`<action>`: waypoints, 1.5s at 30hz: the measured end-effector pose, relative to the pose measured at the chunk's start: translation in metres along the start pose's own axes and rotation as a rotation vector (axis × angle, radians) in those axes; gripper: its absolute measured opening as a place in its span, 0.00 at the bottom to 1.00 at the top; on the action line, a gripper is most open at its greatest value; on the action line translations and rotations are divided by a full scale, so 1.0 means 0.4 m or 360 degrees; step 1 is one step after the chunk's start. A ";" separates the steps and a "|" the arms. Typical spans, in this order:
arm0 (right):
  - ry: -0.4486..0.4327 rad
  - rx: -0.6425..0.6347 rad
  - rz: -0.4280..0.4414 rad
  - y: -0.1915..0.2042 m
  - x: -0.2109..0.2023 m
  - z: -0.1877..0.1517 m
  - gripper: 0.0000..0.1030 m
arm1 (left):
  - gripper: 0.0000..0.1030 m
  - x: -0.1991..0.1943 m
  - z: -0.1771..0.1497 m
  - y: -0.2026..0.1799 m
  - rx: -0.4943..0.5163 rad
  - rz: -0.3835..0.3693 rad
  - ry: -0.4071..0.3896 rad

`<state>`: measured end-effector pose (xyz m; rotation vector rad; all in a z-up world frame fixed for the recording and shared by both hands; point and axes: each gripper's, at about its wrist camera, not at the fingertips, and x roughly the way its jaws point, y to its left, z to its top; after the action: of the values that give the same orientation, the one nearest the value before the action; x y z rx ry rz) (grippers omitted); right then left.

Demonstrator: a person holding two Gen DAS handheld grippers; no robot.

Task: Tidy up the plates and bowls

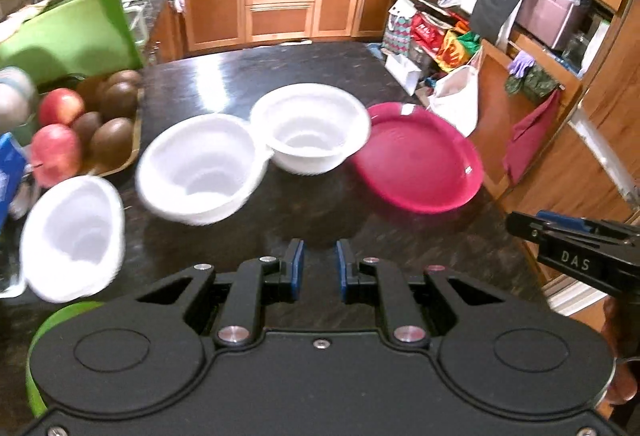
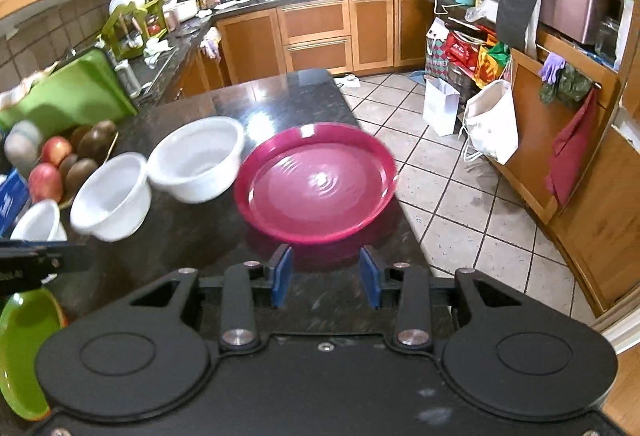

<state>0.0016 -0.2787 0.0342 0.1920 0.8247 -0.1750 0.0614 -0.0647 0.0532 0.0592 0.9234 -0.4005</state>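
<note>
White letters "DAS" stand on the black body of the right tool [image 1: 516, 226]; no other text is legible.

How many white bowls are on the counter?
3: one beside the pink plate, one in the middle, one nearest the fruit tray. Others may be hidden.

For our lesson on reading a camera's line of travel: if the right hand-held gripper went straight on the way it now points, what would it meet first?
Most likely the pink plate. The right hand-held gripper is open, with only bare black countertop before the plate's near rim. Its height above the counter is unclear, so it might pass over the rim.
</note>
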 end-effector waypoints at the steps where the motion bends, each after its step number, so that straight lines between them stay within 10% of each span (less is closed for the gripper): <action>1: -0.0005 0.0002 -0.0007 -0.012 0.007 0.011 0.38 | 0.22 0.012 0.011 -0.012 0.0002 0.0003 -0.0005; 24: 0.0145 -0.0161 -0.0021 -0.121 0.337 0.203 0.27 | 0.22 0.267 0.103 -0.124 -0.0107 0.0122 0.0102; 45: 0.0246 -0.0191 0.0040 -0.131 0.461 0.219 0.26 | 0.21 0.333 0.101 -0.093 -0.0233 -0.0013 0.0187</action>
<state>0.1748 -0.3648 -0.0498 0.1036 0.9829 -0.0871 0.1501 -0.1492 -0.0225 -0.0558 1.0671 -0.3387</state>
